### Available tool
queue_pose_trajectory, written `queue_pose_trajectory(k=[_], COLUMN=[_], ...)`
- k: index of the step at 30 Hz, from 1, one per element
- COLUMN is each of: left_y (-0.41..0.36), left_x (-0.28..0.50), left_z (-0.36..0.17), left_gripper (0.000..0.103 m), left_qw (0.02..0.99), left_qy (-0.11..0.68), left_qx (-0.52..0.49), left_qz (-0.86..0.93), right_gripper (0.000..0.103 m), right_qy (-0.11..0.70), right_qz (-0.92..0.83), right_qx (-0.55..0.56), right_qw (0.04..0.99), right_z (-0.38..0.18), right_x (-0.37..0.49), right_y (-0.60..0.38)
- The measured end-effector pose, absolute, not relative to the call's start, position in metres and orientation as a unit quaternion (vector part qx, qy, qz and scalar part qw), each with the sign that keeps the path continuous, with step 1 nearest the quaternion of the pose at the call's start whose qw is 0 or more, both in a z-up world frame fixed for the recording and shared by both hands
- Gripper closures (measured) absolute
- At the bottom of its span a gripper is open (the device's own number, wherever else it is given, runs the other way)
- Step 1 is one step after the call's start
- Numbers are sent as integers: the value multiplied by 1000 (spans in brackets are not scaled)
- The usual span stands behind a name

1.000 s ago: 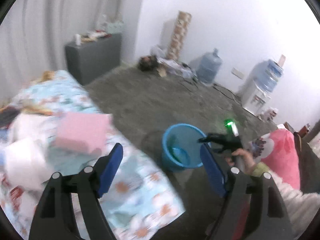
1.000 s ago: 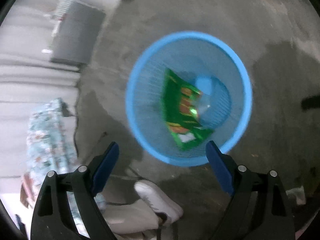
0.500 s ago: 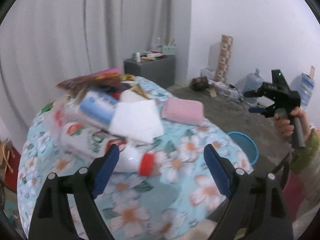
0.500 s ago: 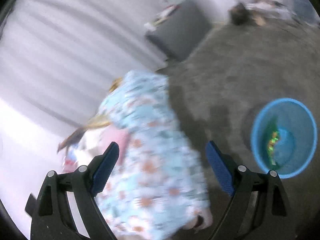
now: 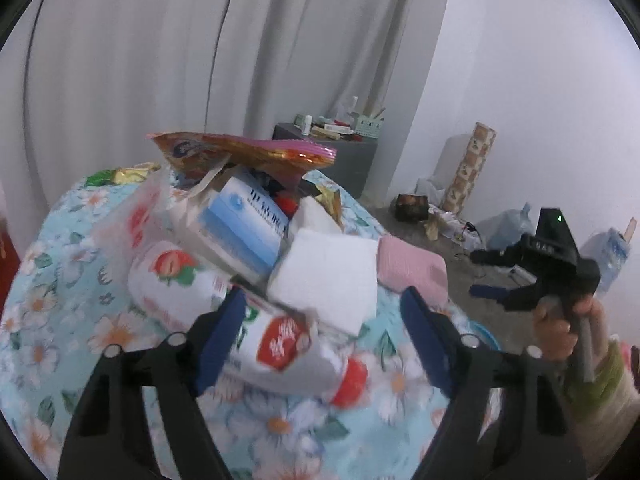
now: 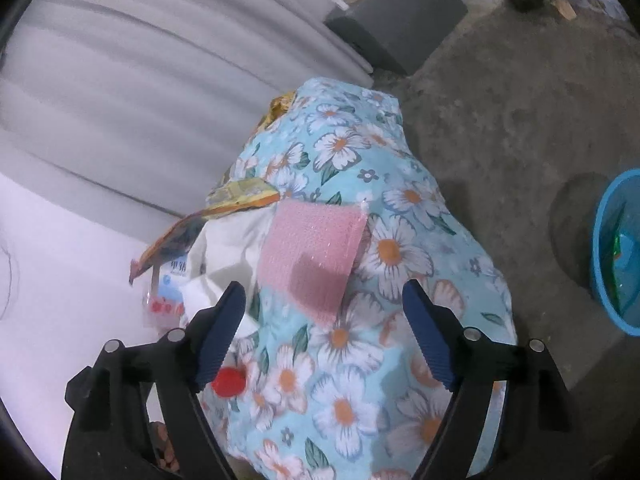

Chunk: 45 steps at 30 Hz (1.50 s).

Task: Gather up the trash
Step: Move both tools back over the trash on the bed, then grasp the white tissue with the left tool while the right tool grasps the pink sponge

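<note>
Both grippers stand with jaws wide apart and nothing between them. The left gripper (image 5: 322,336) hovers low over the near end of the trash pile, its jaws framing a white foam block (image 5: 326,280) and a red-capped bottle (image 5: 280,344) lying on its side. Beyond these lie a blue-and-white box (image 5: 244,224) and, on top at the far side, an orange snack bag (image 5: 244,152). The right gripper (image 6: 324,336) looks down on the floral cloth (image 6: 360,360) with a pink pad (image 6: 312,248) just ahead of it. The blue bin (image 6: 620,256) sits on the floor to the right, well apart from the table, with a green wrapper inside.

The step in hand looks like picking the next piece. The left gripper seems closest: it should drop onto the bottle or foam and close, then carry it right to the bin.
</note>
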<state>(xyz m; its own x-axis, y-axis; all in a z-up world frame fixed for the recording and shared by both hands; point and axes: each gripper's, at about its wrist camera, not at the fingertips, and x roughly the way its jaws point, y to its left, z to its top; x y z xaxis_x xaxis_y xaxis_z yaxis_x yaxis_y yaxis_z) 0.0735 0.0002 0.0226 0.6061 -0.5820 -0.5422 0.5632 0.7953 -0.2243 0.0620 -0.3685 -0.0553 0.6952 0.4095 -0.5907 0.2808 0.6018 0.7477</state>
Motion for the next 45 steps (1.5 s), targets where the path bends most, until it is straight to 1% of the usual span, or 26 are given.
queue_pose_trajectory(k=[4,6,14,15,16,17,19,20,22,23,25,26,28,29,30,37,45], left_y=[-13,-21,-48,-50,-52,-53,-53,-54,-54,-54,-54,-54,-55,-55,-55,-49,-32], left_x=[96,104,118,119,120,122,125,125,125,126,126,125,124,123,121,108,86], left_z=[15,11,-4,-5,-7,-9,-14,-16,-16,-16,-17,-17,-18,-18,-18,-11,8], left_gripper=[42,45,46,49,52,54,63,64,72,74,82,84,92,93,95,98,98], left_qw=[890,886,885,886,886,885,885,887,890,890,890,890,891,891,891,896,898], left_qy=[328,340,363,362,363,366,371,370,367,369,369,368,366,365,363,348,322], left_qx=[-6,5,62,65,68,69,70,71,75,74,71,74,77,77,79,76,62], left_qz=[-318,-315,-286,-283,-281,-279,-271,-266,-259,-260,-259,-259,-259,-260,-260,-266,-293], right_gripper=[29,29,29,30,31,32,37,39,43,44,52,54,63,65,69,77,80], right_qy=[383,383,386,386,386,388,393,396,404,406,407,406,403,401,400,385,368], right_qz=[35,35,46,50,53,55,57,58,57,54,49,48,50,52,51,54,67], right_qx=[462,467,476,474,472,466,458,454,445,440,432,430,431,433,433,430,452], right_qw=[799,796,789,790,791,793,795,796,797,799,803,805,806,806,806,815,810], right_z=[-65,-69,-82,-82,-82,-82,-81,-82,-83,-83,-81,-81,-79,-78,-77,-66,-59], right_x=[72,77,99,101,103,105,108,110,112,112,110,109,106,106,104,91,78], right_y=[-370,-371,-373,-372,-371,-370,-366,-364,-361,-361,-360,-360,-361,-361,-361,-359,-359])
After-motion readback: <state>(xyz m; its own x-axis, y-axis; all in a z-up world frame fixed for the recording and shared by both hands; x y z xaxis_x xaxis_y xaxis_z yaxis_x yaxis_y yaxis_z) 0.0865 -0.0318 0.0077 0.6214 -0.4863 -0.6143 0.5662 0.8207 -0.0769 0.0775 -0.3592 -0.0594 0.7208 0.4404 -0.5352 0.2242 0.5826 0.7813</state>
